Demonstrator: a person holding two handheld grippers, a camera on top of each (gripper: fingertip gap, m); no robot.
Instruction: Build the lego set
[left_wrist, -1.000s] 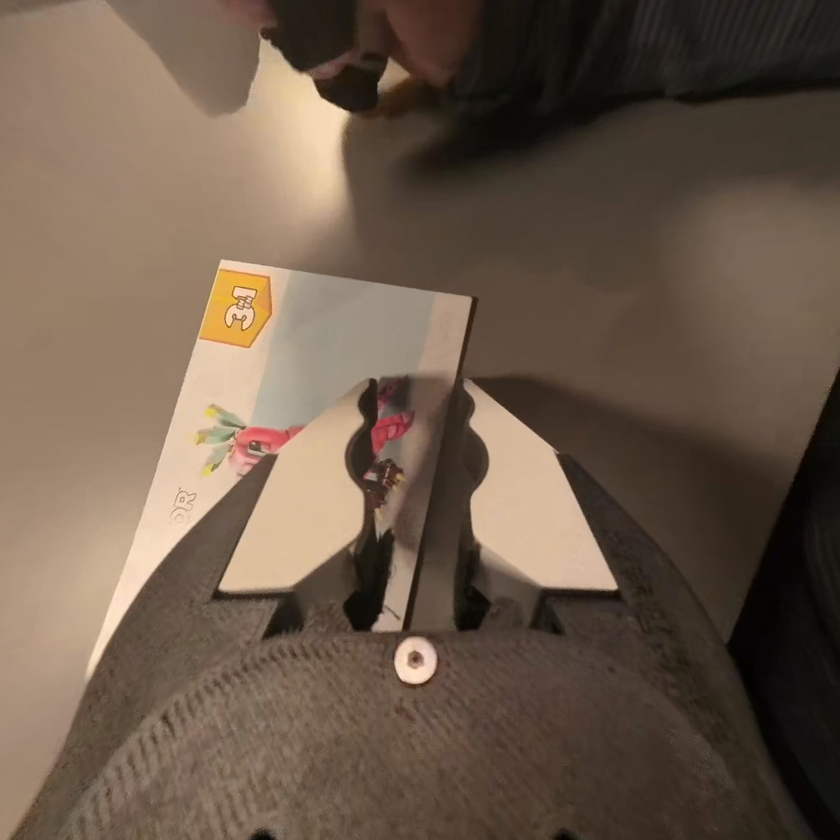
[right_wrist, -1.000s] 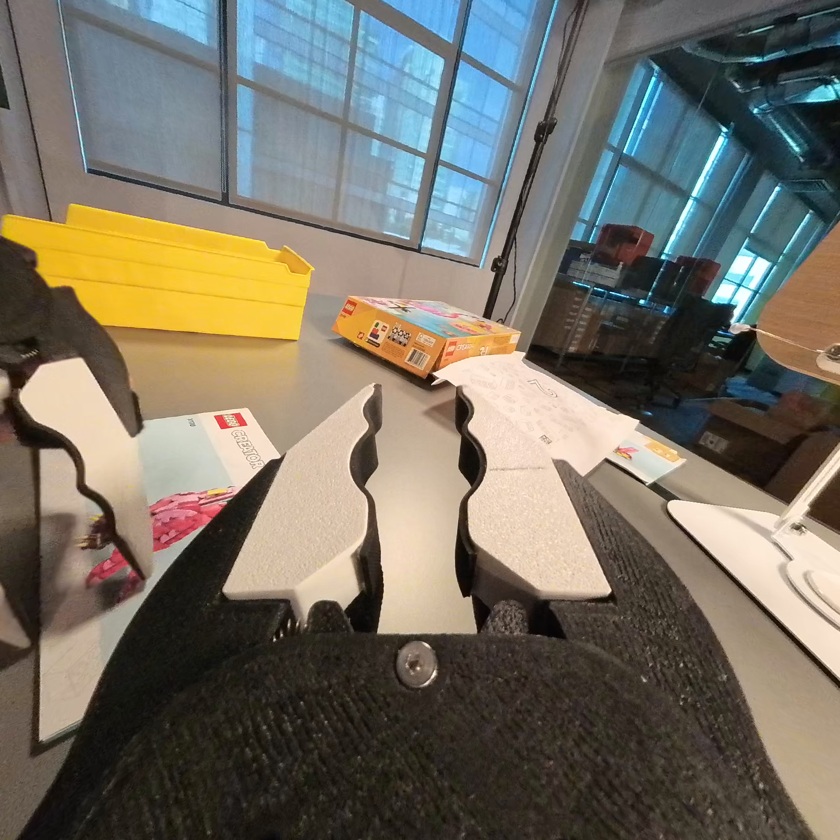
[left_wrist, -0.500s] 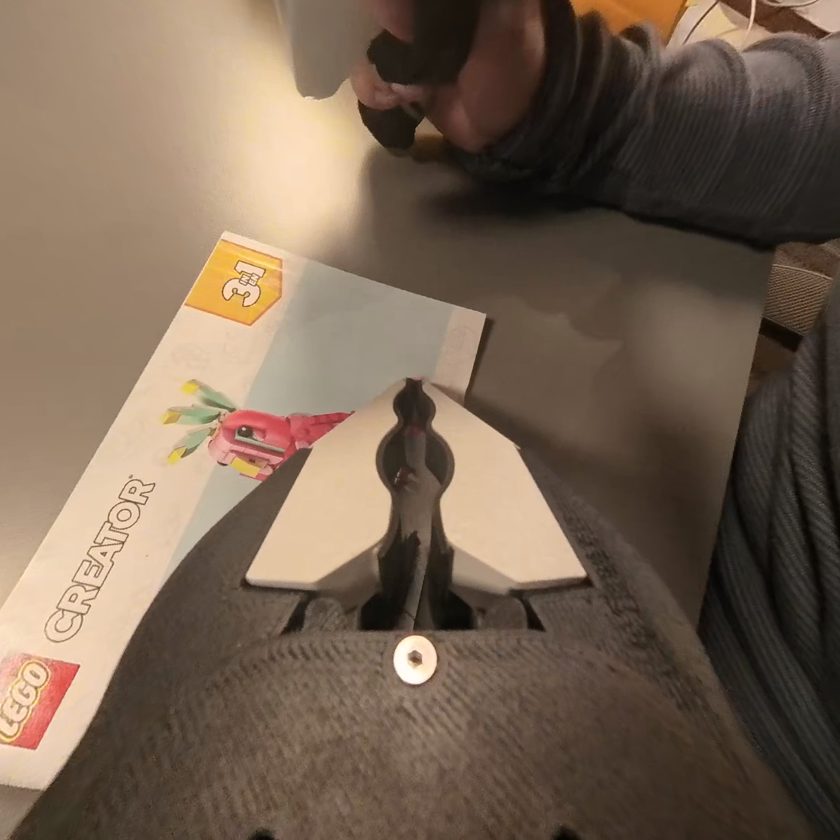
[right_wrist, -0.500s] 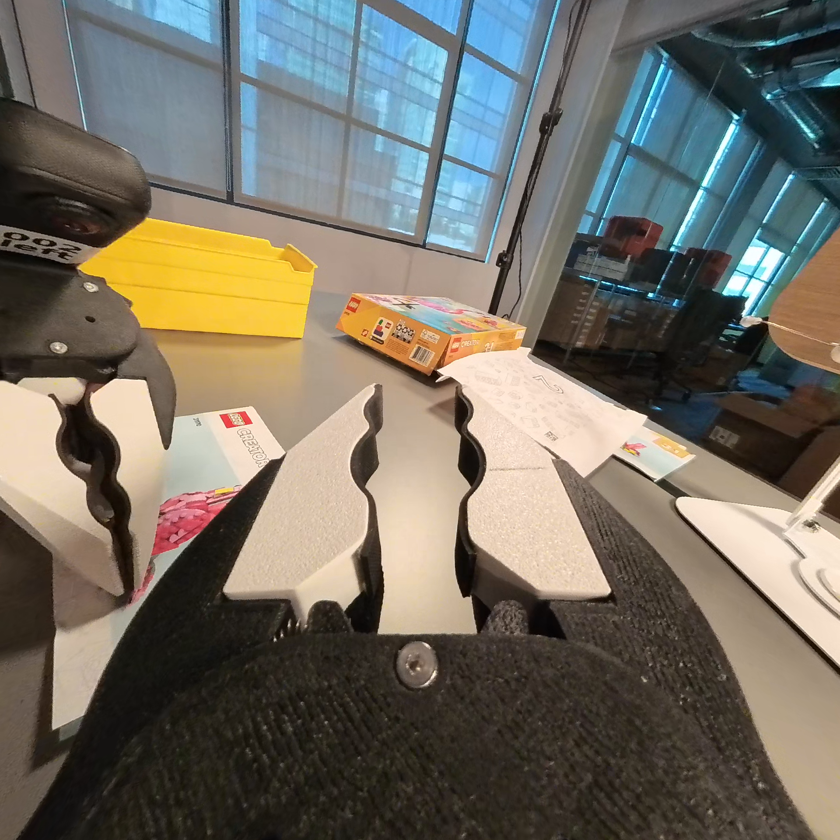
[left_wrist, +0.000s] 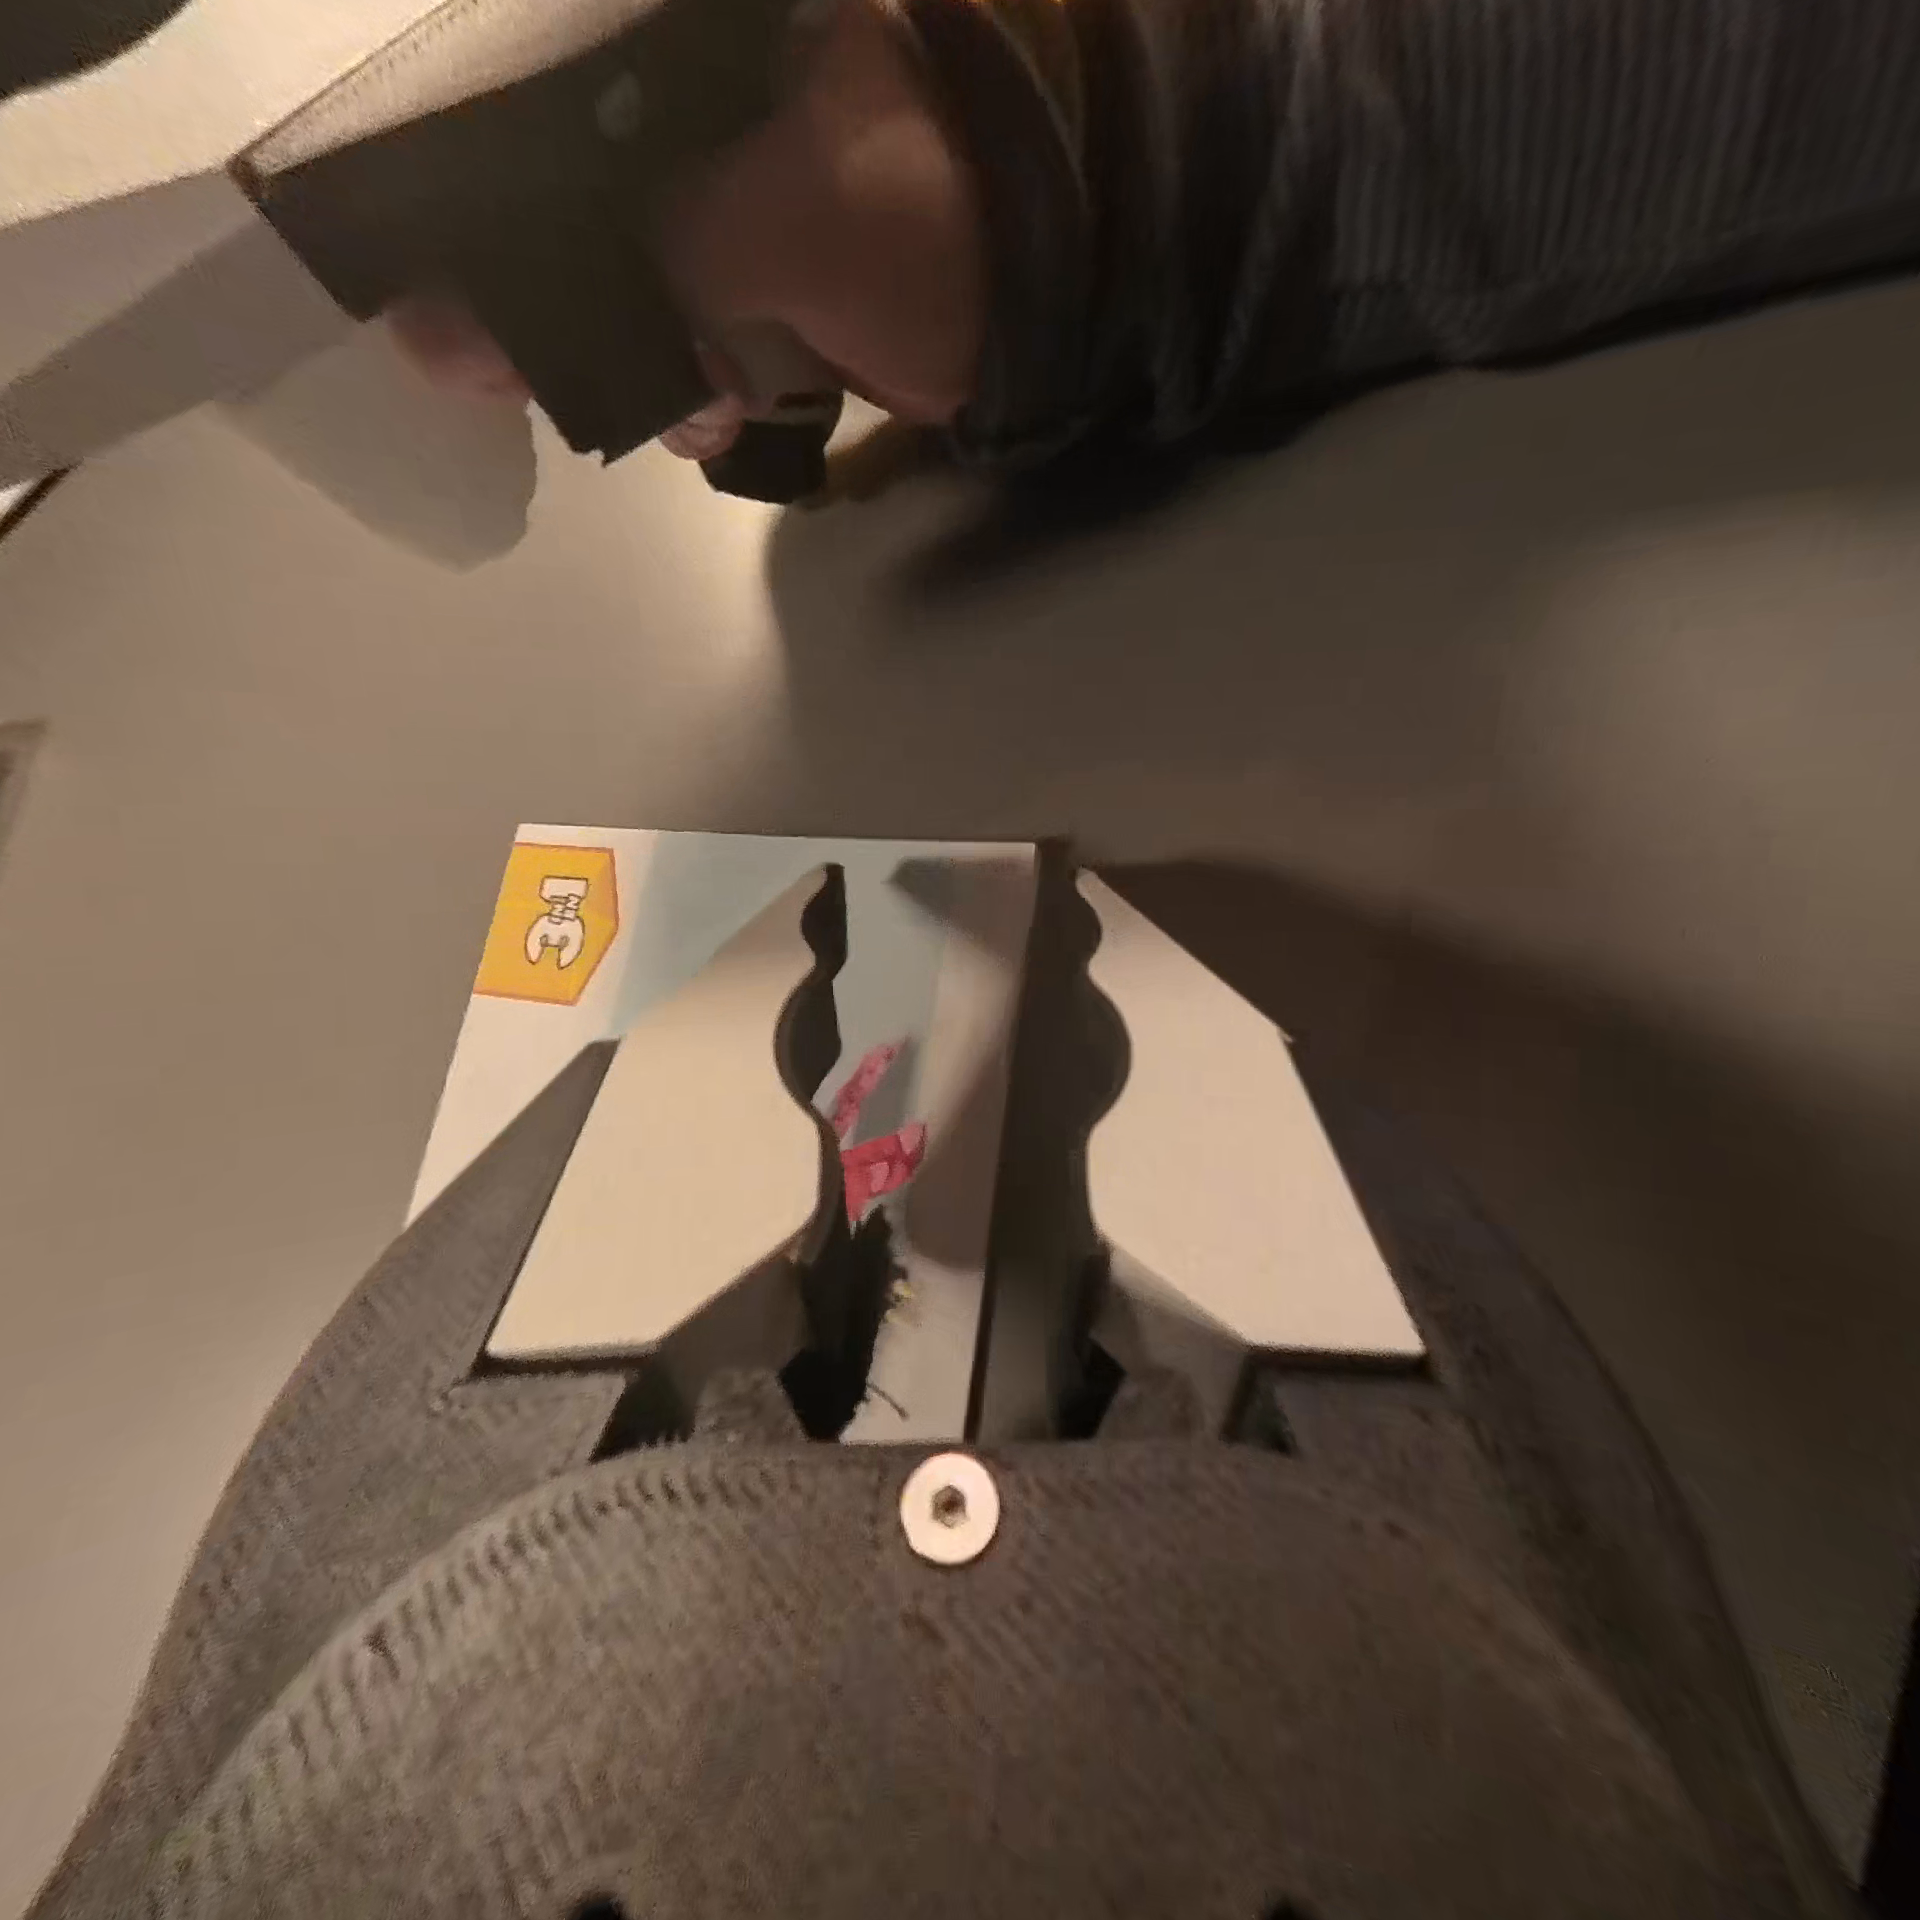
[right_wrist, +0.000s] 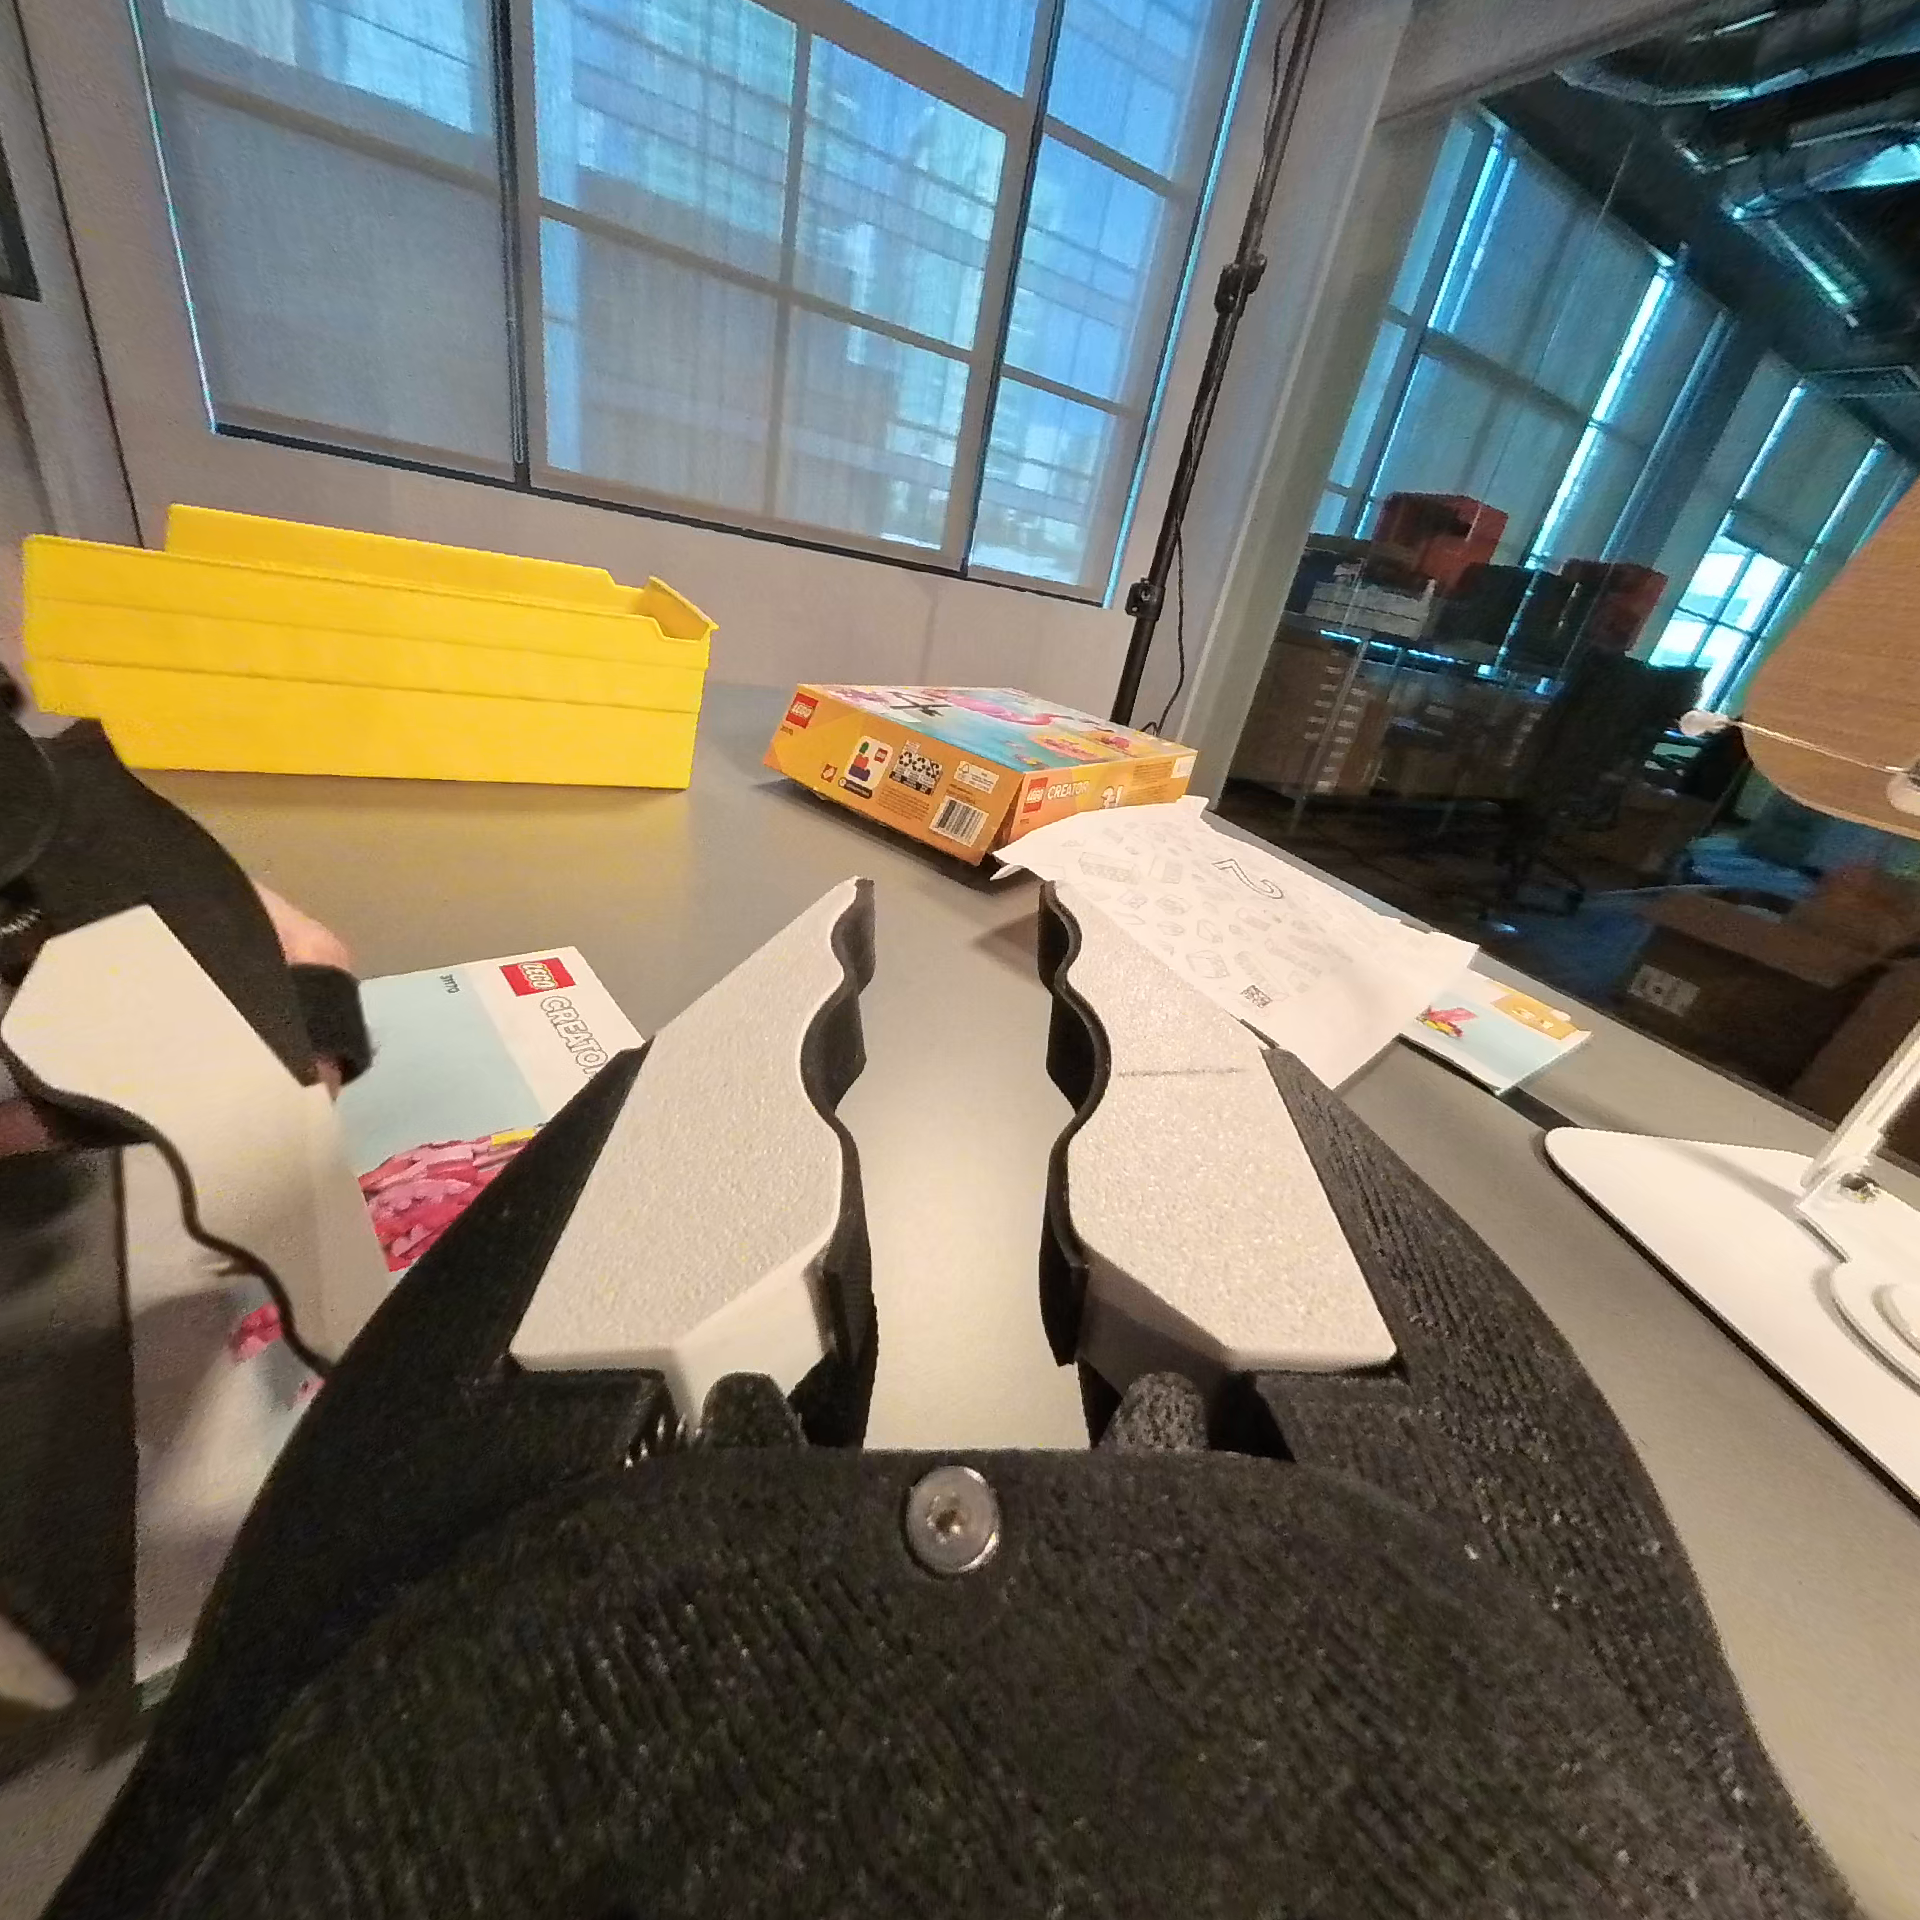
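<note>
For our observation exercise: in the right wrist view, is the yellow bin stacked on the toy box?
No, the yellow bin stands on the table, apart from the toy box.

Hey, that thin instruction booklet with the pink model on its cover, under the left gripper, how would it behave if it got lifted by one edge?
The thin instruction booklet with the pink model on its cover looks like a few glossy pages, so it would probably droop and feel light. It lies flat on the smooth grey table, so a push would likely slide it. The open left gripper straddles its edge, pressing nothing.
</note>
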